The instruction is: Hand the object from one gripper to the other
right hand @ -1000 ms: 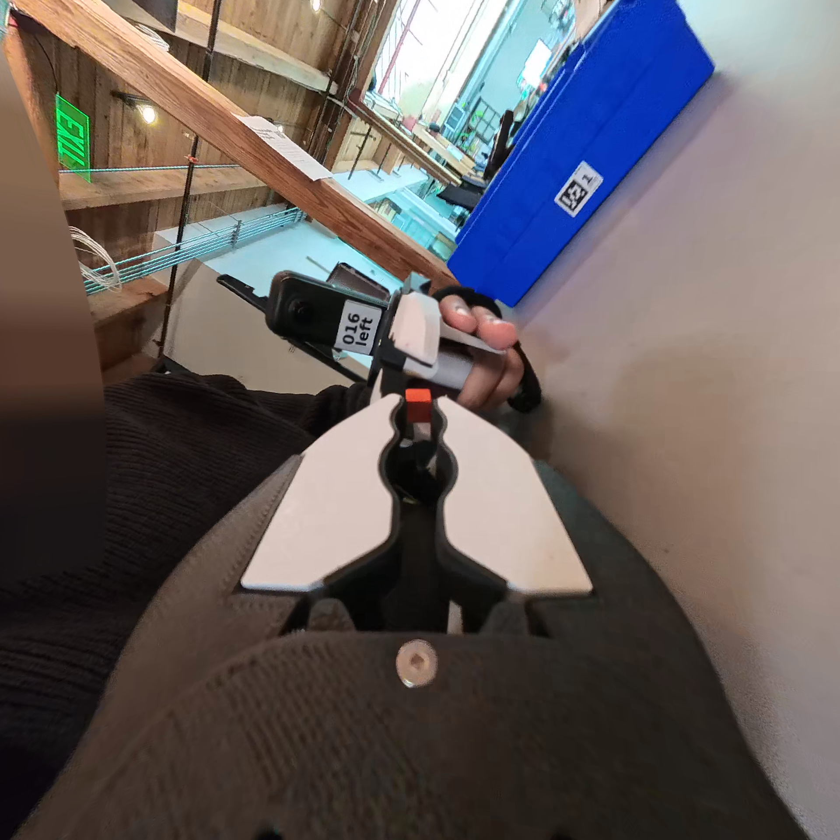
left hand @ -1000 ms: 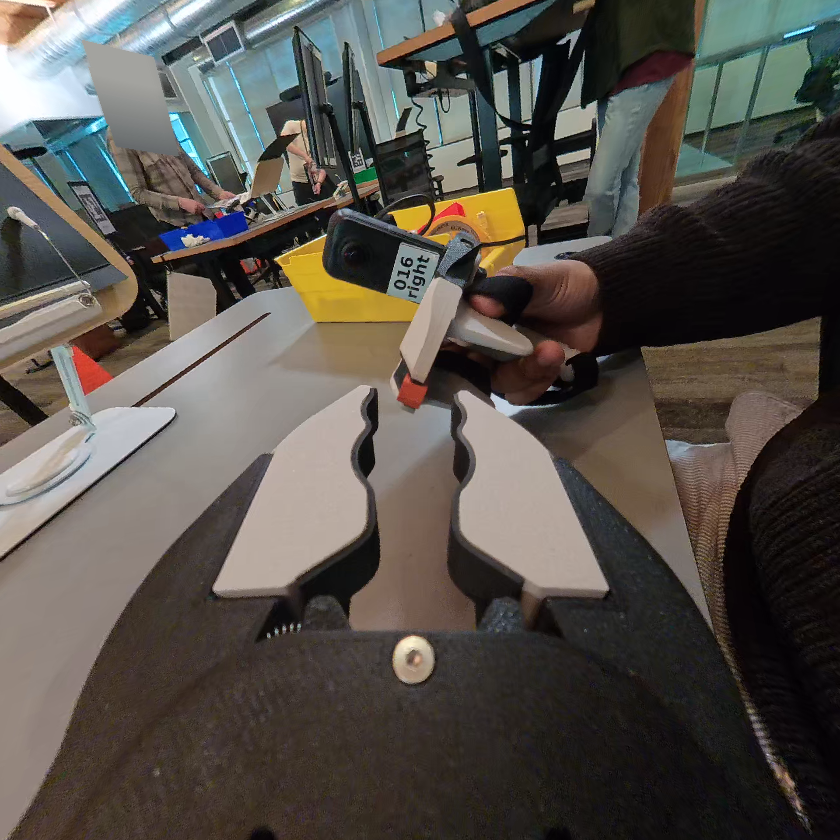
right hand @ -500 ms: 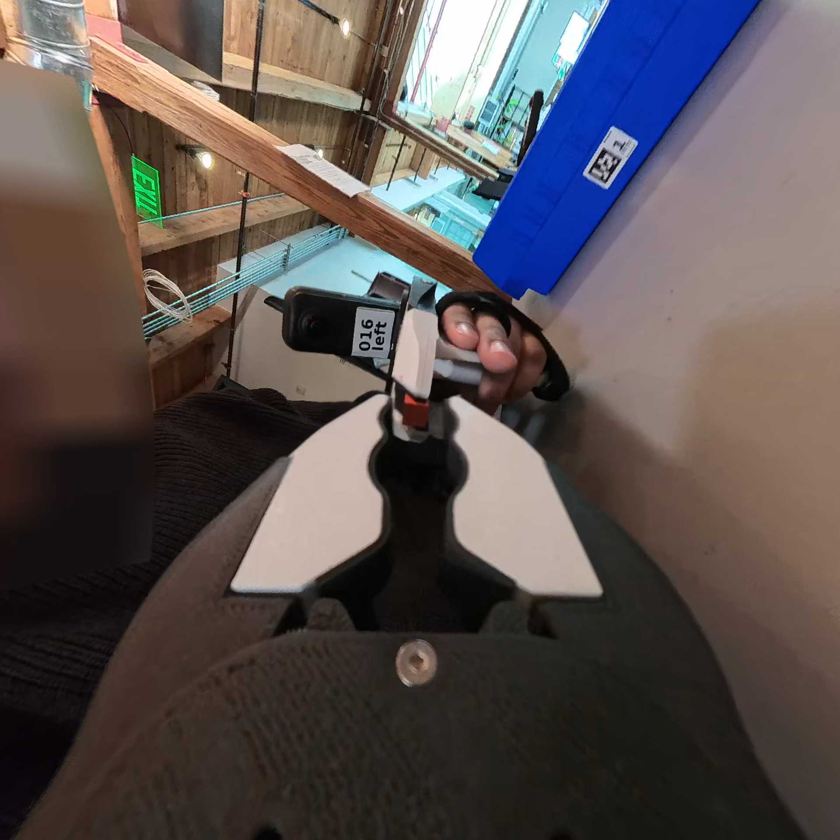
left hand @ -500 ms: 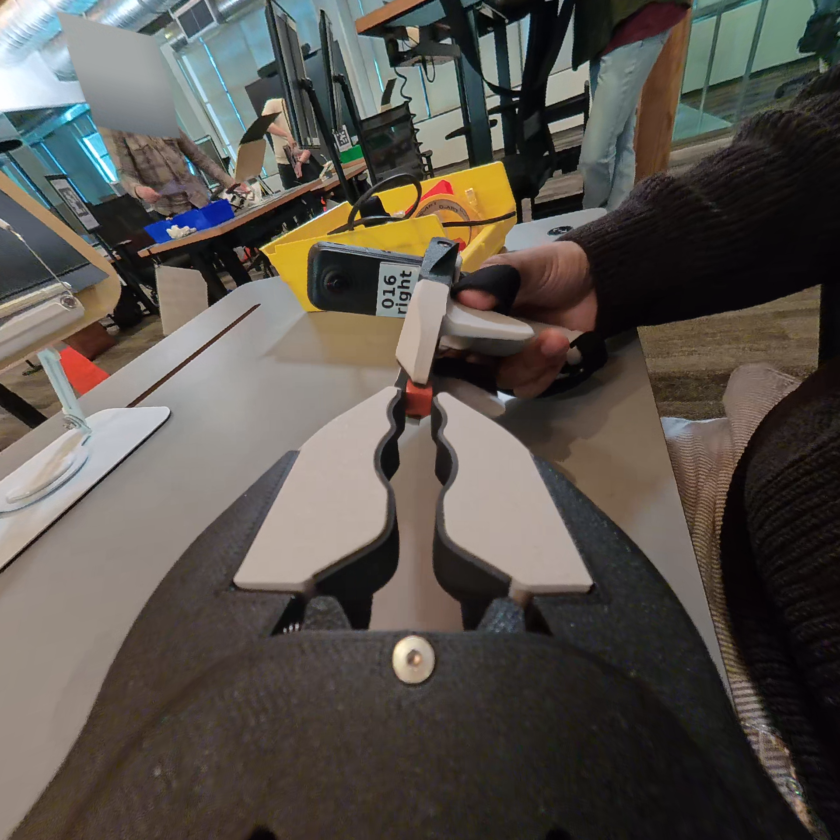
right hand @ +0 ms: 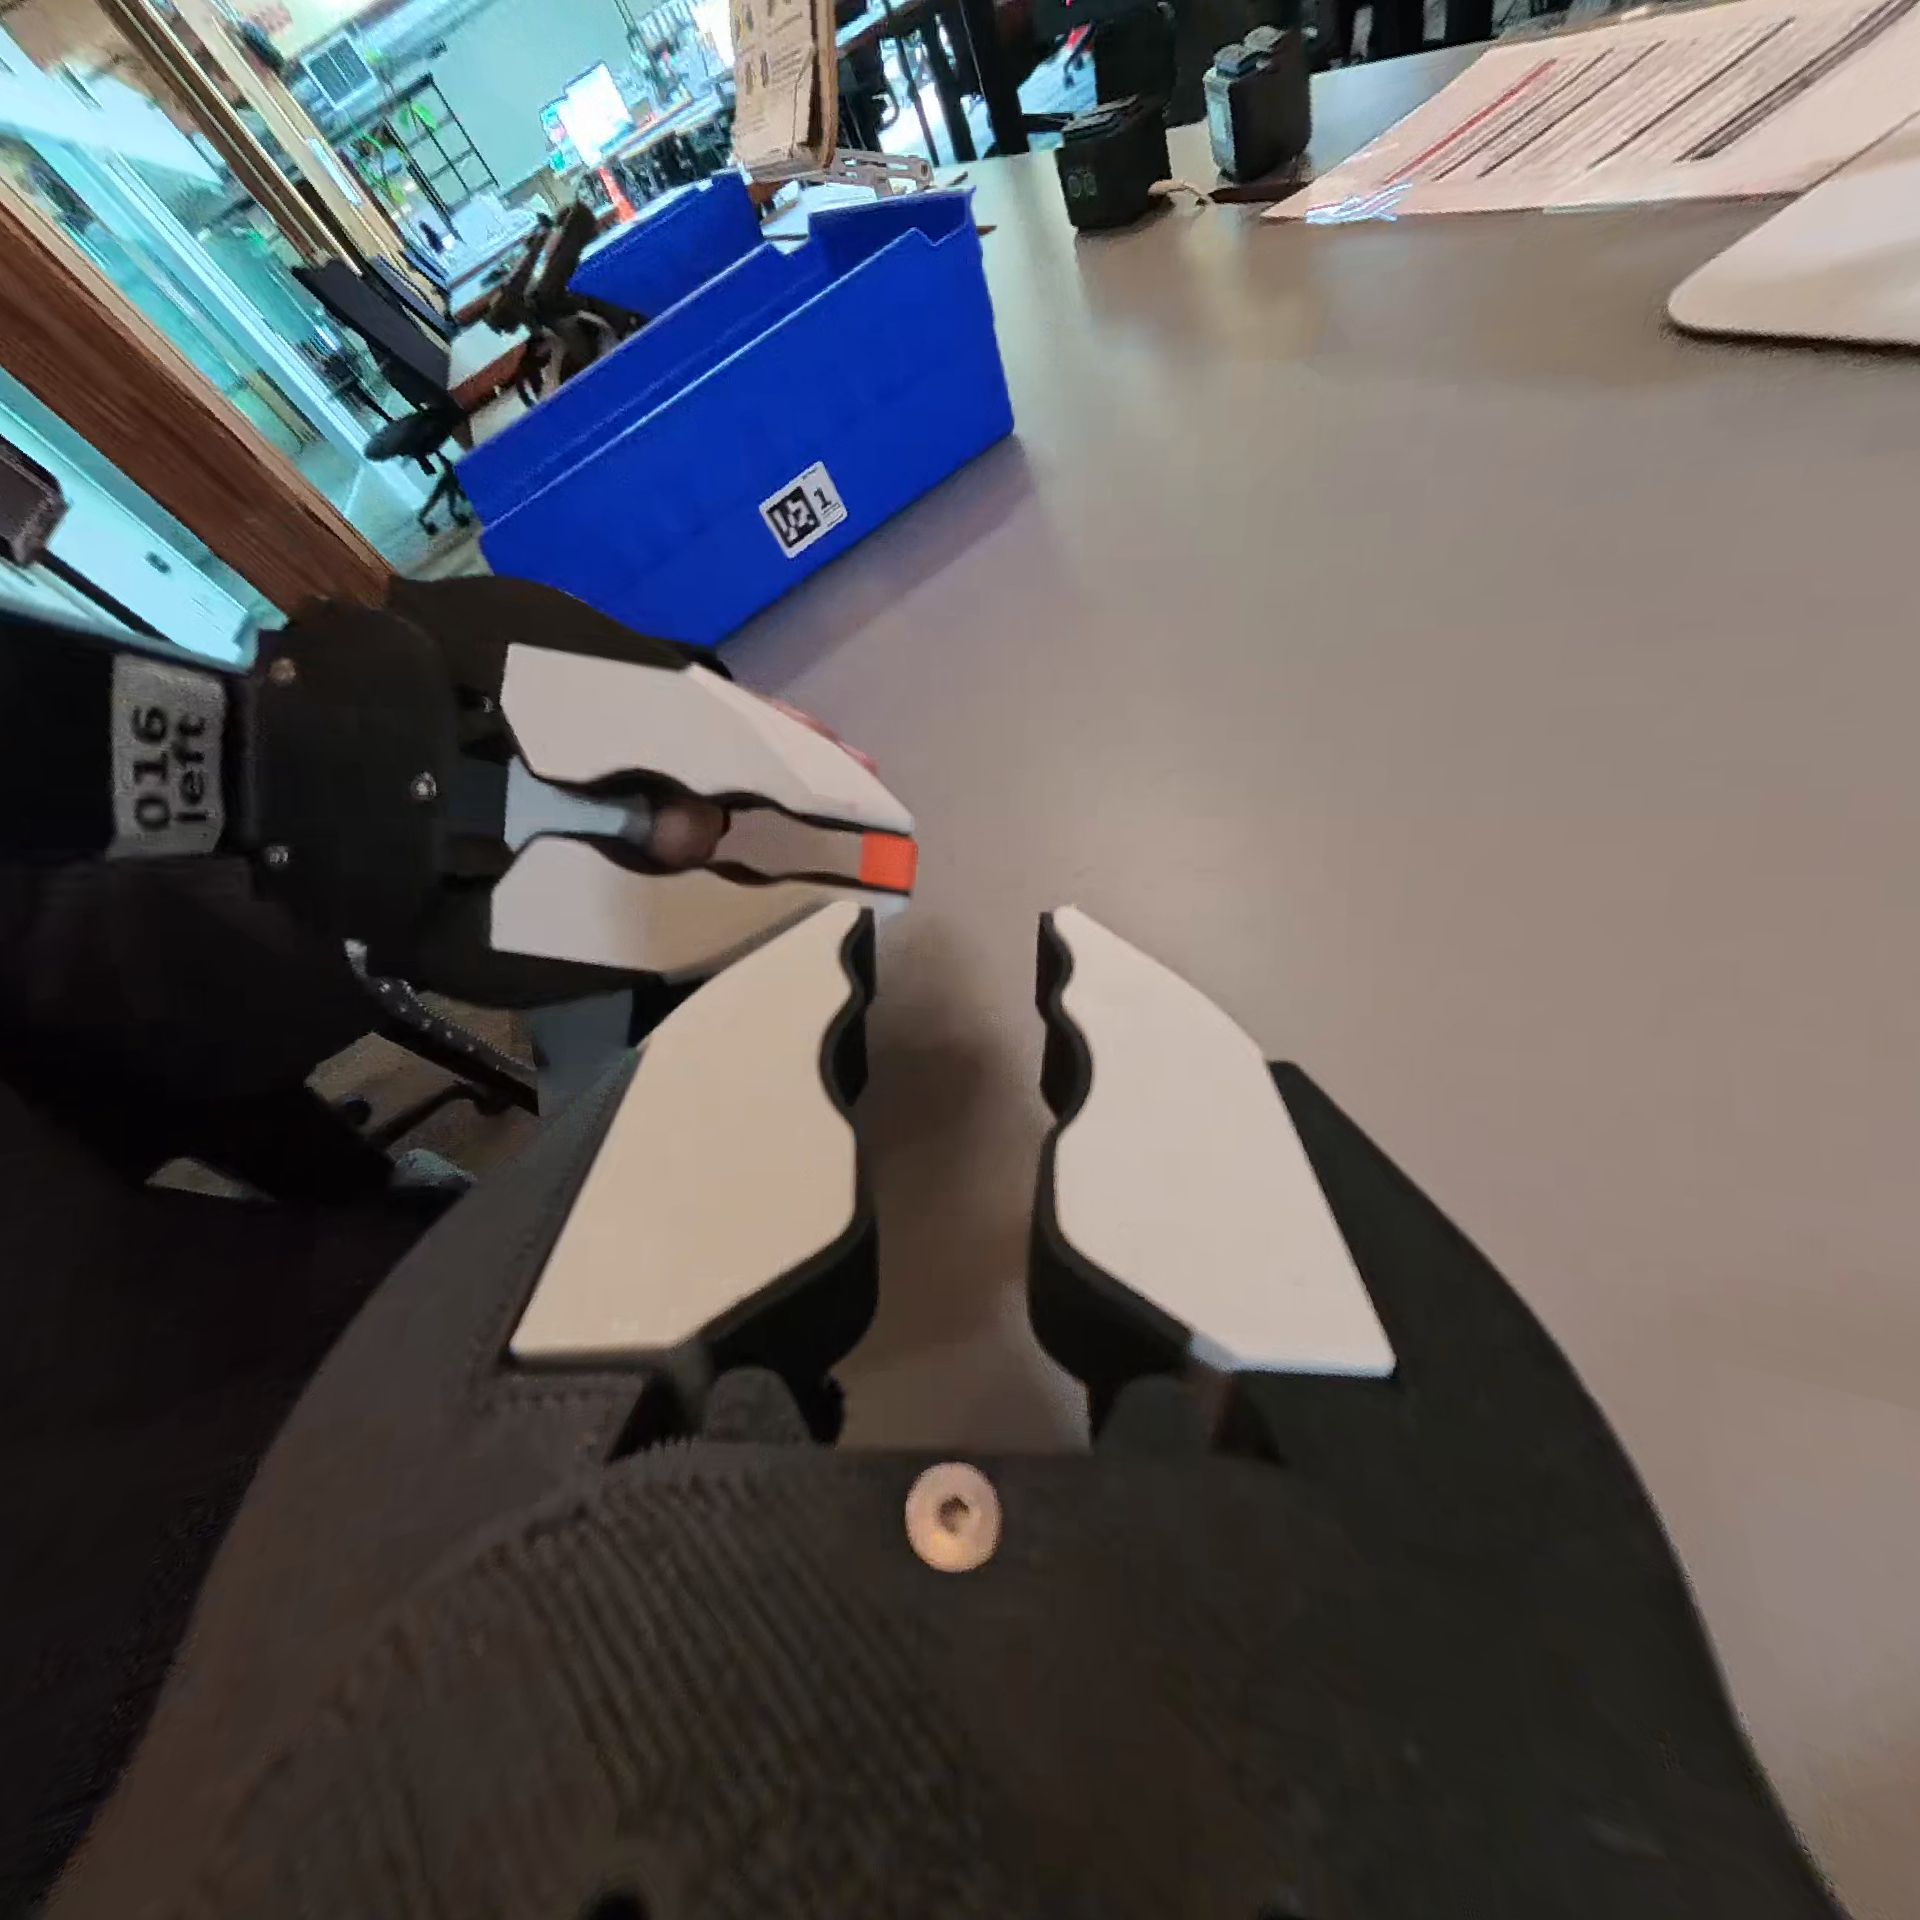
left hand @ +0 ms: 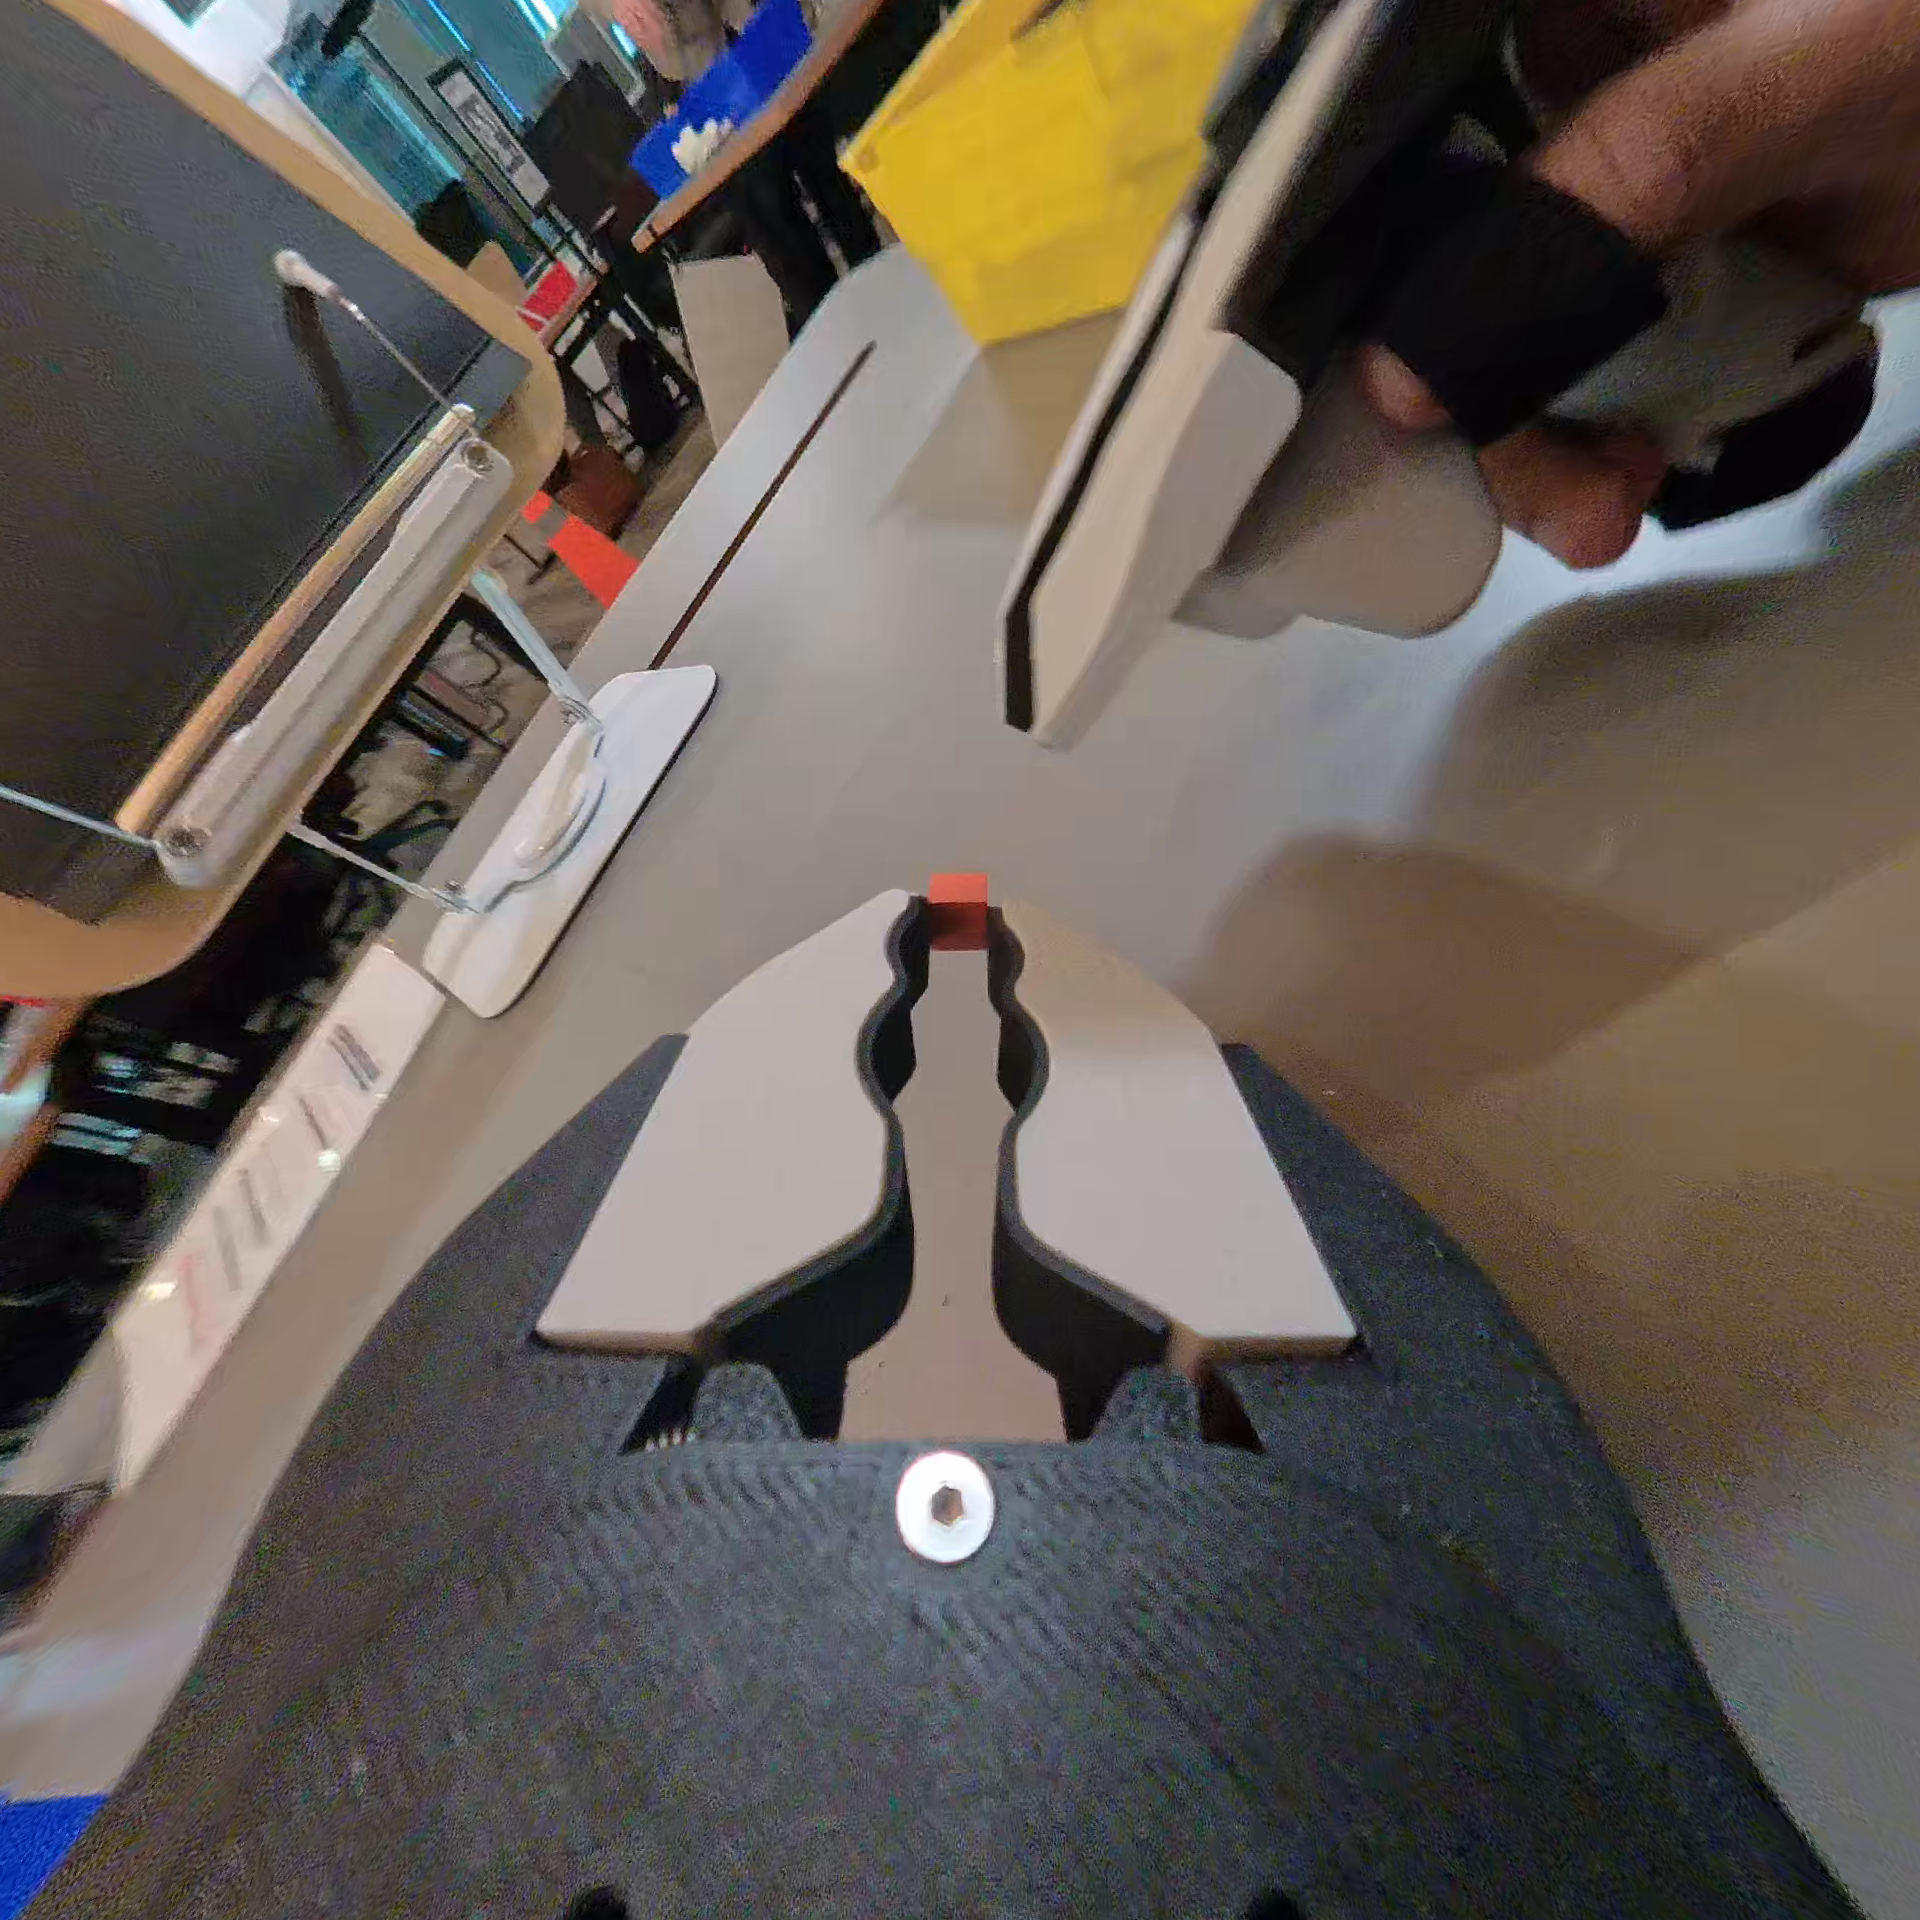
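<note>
My left gripper point(left hand: 958, 920) is shut on a small red cube point(left hand: 958, 912) pinched at its very fingertips, above the grey table point(left hand: 1195, 831). The right wrist view shows the same: the left gripper point(right hand: 894, 862) comes in from the left with the red cube point(right hand: 889, 863) between its tips. My right gripper point(right hand: 951, 925) is open and empty, its pads apart over the table, just right of the left gripper's tips. In the left wrist view the right gripper's fingers point(left hand: 1122, 499) hang at the upper right, held by a hand point(left hand: 1714, 156).
A blue bin point(right hand: 748, 436) stands on the table behind the left gripper. A yellow bin point(left hand: 1029, 166) sits at the far end in the left wrist view. A white stand base point(left hand: 582, 831) and a tilted board point(left hand: 208, 416) are at the left. Papers point(right hand: 1610, 114) lie far right.
The right gripper held the red cube; the left gripper closed on it, the right opened and let go. The two grippers have since drawn apart, the cube staying in the left.
</note>
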`<control>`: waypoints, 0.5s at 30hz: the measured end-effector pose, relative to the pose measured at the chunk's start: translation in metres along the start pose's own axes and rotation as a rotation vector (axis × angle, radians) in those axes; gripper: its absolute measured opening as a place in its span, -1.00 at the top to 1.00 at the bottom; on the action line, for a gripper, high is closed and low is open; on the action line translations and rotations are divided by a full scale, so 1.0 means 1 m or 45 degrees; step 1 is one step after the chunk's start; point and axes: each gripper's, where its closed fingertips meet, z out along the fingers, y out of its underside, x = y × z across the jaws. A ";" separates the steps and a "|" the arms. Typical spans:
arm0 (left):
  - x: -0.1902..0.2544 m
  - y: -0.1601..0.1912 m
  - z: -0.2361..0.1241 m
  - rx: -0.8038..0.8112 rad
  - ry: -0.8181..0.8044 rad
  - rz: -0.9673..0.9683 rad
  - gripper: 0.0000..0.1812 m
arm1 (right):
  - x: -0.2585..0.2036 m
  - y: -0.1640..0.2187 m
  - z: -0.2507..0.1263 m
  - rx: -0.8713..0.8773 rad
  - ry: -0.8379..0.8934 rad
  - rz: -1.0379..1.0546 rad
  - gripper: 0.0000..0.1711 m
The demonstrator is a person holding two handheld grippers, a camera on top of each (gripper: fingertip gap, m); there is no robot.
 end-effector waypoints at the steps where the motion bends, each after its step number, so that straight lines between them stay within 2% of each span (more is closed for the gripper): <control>1: 0.005 0.000 0.001 -0.032 -0.007 0.056 0.88 | -0.003 0.000 0.001 -0.004 0.003 -0.013 0.66; 6: 0.018 -0.003 0.005 -0.128 -0.053 0.239 0.88 | -0.012 0.010 0.009 -0.074 -0.011 -0.025 0.69; 10: 0.021 -0.006 0.005 -0.140 -0.059 0.254 0.89 | -0.015 0.015 0.012 -0.112 0.006 -0.065 0.73; 13: 0.022 -0.007 0.004 -0.135 -0.059 0.256 0.88 | -0.016 0.015 0.013 -0.117 0.006 -0.077 0.87; 15: 0.022 -0.007 0.004 -0.132 -0.060 0.260 0.89 | -0.017 0.015 0.012 -0.116 0.006 -0.083 0.87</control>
